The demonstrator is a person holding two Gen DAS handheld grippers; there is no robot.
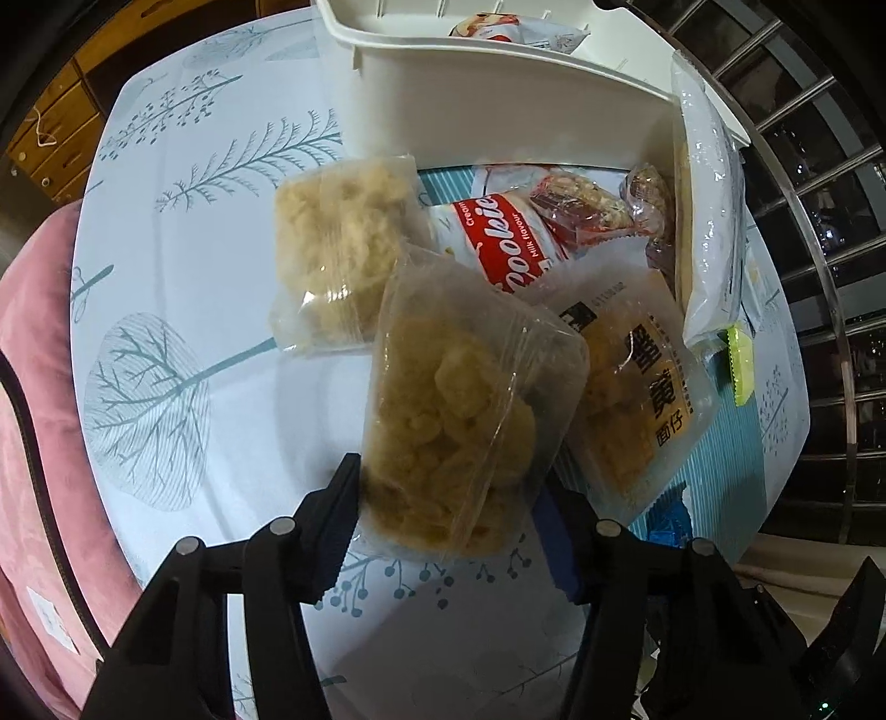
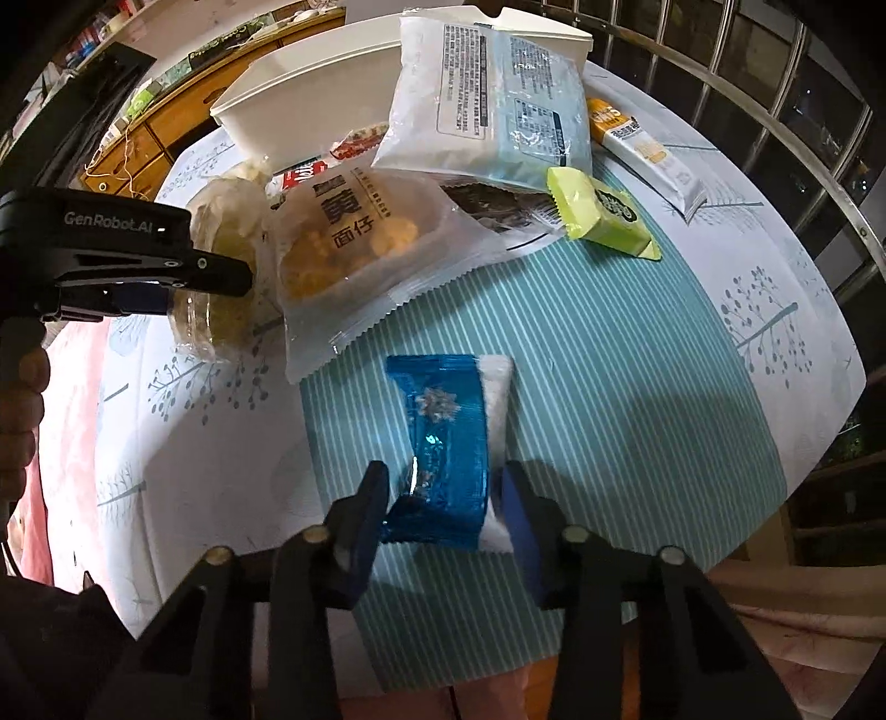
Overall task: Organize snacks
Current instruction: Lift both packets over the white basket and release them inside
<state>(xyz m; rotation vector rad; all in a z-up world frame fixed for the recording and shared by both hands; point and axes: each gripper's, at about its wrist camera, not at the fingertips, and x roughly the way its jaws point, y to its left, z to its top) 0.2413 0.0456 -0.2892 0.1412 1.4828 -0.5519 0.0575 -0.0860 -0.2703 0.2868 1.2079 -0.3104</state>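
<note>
My left gripper [image 1: 448, 498] is shut on a clear bag of golden crisps [image 1: 465, 399] and holds it over the table; the same gripper [image 2: 210, 271] and bag [image 2: 221, 288] show at the left of the right wrist view. My right gripper [image 2: 443, 509] is shut on a blue and white snack packet [image 2: 448, 437] that lies on the striped teal mat [image 2: 609, 360]. The white bin [image 1: 498, 111] stands at the far side, with a red and white packet [image 1: 515, 27] inside. It also shows in the right wrist view [image 2: 310, 105].
On the table lie another clear crisp bag [image 1: 338, 249], a red Cookies packet [image 1: 498, 243], a noodle-snack packet [image 2: 360, 243], a large white pouch [image 2: 493, 99], a yellow-green packet [image 2: 603, 213] and an orange-white bar [image 2: 648, 149]. A pink chair [image 1: 39, 415] stands left. A metal railing [image 2: 775, 111] runs behind.
</note>
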